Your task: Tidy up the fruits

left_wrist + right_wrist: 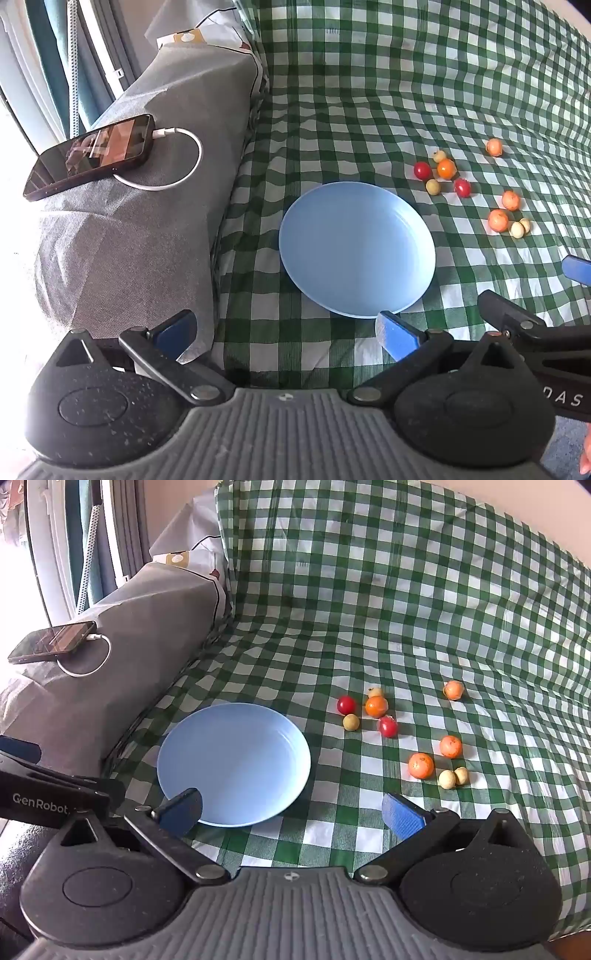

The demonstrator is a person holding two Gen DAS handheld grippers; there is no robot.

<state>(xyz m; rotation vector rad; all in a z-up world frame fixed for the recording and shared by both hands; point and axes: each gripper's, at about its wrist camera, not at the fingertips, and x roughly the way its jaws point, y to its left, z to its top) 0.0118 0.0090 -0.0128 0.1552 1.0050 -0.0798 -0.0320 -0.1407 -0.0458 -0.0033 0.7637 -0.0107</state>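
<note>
An empty light blue plate (356,253) (233,764) lies on the green checked cloth. To its right are several small loose fruits: two red ones (346,704) (388,726), several orange ones (420,765) (376,706) and several pale yellow ones (447,779). They also show in the left wrist view, among them an orange fruit (498,220) and a red fruit (422,170). My left gripper (286,334) is open and empty, near the plate's front edge. My right gripper (291,812) is open and empty, in front of the plate and fruits.
A grey sofa armrest (140,221) rises left of the plate, with a black phone (90,155) and its white charging cable (177,162) on top. The checked cloth (406,590) runs up the backrest behind the fruits. A window with curtains is at far left.
</note>
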